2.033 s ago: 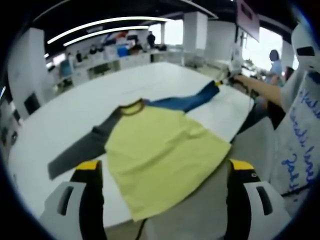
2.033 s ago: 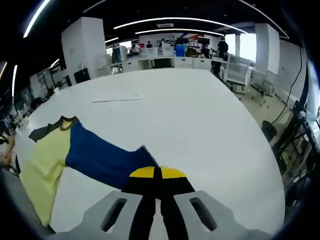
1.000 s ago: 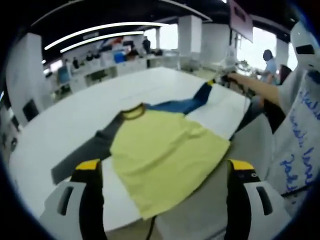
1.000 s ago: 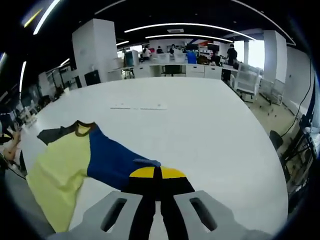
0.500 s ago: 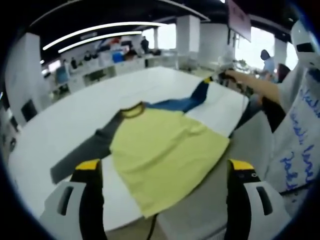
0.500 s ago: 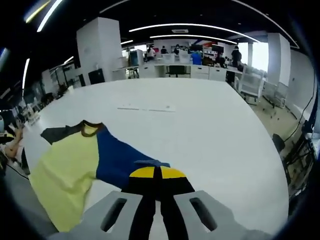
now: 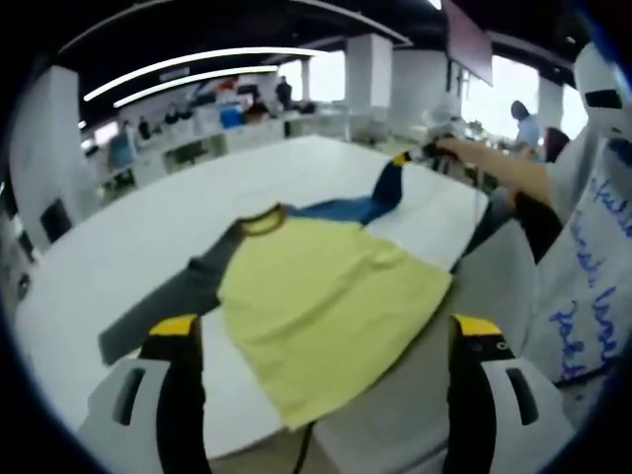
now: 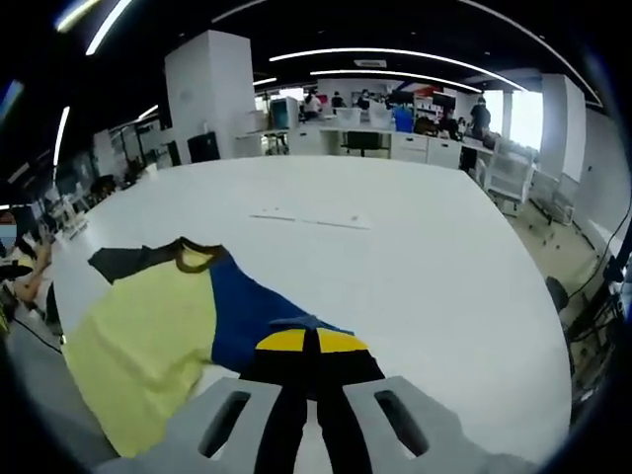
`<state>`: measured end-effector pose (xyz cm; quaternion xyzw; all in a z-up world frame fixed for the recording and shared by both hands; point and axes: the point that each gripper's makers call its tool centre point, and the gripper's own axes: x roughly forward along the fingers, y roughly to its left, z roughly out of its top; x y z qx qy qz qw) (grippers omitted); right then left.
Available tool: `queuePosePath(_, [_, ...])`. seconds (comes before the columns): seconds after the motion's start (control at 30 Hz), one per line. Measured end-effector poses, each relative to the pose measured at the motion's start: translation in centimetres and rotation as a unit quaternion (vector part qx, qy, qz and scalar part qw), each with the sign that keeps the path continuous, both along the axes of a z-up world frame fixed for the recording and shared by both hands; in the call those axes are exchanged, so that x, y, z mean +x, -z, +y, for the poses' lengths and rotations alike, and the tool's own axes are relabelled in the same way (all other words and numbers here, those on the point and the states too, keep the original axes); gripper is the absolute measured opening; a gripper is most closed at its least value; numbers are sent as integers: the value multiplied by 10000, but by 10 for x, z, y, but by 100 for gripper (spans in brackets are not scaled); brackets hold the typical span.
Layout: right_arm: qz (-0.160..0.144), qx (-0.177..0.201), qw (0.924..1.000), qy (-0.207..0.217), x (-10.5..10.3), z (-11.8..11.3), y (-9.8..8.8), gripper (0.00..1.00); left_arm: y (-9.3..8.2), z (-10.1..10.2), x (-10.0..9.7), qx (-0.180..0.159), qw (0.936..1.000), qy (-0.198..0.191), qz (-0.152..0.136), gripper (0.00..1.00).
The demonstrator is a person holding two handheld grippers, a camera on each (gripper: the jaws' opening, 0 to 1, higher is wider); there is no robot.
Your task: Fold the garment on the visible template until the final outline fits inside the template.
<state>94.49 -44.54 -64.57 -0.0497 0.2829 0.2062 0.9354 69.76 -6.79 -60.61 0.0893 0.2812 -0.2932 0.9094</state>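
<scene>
garment [image 7: 326,296] hem past table [image 7: 128,247] edge

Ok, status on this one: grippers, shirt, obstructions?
Right hand-held gripper shut on blue sleeve, lifting it. Left hand-held gripper open, holding nothing. Shirt flat, unfolded, hem overhanging table.

Blue handwriting runs across a white sheet or cloth [image 7: 592,296] at the right edge of the left gripper view, but the letters are blurred and tilted, and no word can be made out. A dark hanging sign [image 7: 466,41] near the ceiling in the same view carries no legible lettering. In the right gripper view, the far wall displays [image 8: 415,99] are too small to read.
</scene>
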Motion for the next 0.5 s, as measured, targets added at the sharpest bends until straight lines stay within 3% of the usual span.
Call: queuePosePath(0.5, [-70,139,9996,-237,-6,56,-2,1,-6,16,-3,-12,9999,118,-23,99])
